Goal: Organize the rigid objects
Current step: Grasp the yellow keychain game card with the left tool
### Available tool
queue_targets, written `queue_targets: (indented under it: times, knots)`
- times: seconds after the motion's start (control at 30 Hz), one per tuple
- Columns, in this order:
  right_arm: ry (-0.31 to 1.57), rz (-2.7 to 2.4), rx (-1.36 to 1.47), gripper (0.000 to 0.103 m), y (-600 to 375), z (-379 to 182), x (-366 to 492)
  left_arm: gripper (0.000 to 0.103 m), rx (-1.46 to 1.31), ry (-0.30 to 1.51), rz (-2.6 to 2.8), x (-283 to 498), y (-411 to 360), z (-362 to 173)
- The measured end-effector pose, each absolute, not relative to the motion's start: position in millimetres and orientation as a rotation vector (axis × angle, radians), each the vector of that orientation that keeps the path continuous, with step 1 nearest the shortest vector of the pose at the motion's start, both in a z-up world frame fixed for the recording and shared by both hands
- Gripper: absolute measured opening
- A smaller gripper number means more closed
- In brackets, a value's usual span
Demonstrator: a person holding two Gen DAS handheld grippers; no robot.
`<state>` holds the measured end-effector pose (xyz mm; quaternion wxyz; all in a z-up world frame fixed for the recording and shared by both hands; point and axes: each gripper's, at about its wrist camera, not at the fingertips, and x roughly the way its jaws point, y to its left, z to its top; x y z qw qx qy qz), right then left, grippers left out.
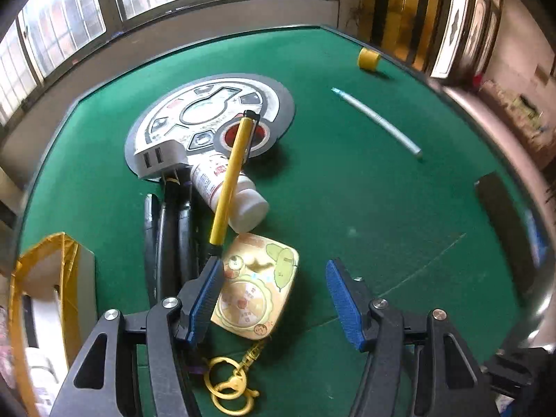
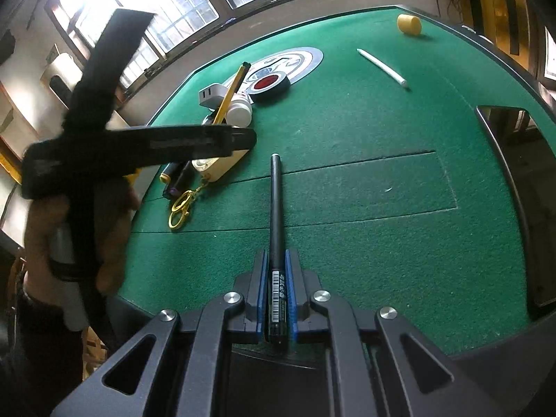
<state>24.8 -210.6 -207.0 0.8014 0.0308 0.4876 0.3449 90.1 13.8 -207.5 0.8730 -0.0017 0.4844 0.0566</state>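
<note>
- My right gripper [image 2: 277, 271] is clamped on a black pen [image 2: 276, 215], its blue pads pressed on the barrel; the pen points away over the green table [image 2: 365, 208].
- My left gripper [image 1: 274, 288] stands wide with nothing between its fingers, above a cream keychain tag [image 1: 257, 285].
- Left of centre lies a pile: yellow pen [image 1: 232, 177] across a white bottle [image 1: 229, 191], a charger [image 1: 160, 158], and black pens [image 1: 173, 239].
- Far right, a white pen [image 2: 382, 68] and a yellow cap [image 2: 409, 25] lie apart.
</note>
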Motion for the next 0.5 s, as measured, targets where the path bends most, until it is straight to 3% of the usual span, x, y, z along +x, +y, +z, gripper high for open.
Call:
queue_targets:
  times: [0.13,0.37,0.5]
  knots:
    - [1.048,0.753,0.094,0.01,-214,-208,26,0.06,0.015,1.013,0.094,80,7,-205]
    - [1.044,0.754,0.103,0.01,-216,-209,26,0.06,-0.025,0.997,0.111,73,13,-199]
    - [1.045,0.751,0.105,0.01,-215,-209,26,0.066,-0.041,1.022,0.166,87,21,-205]
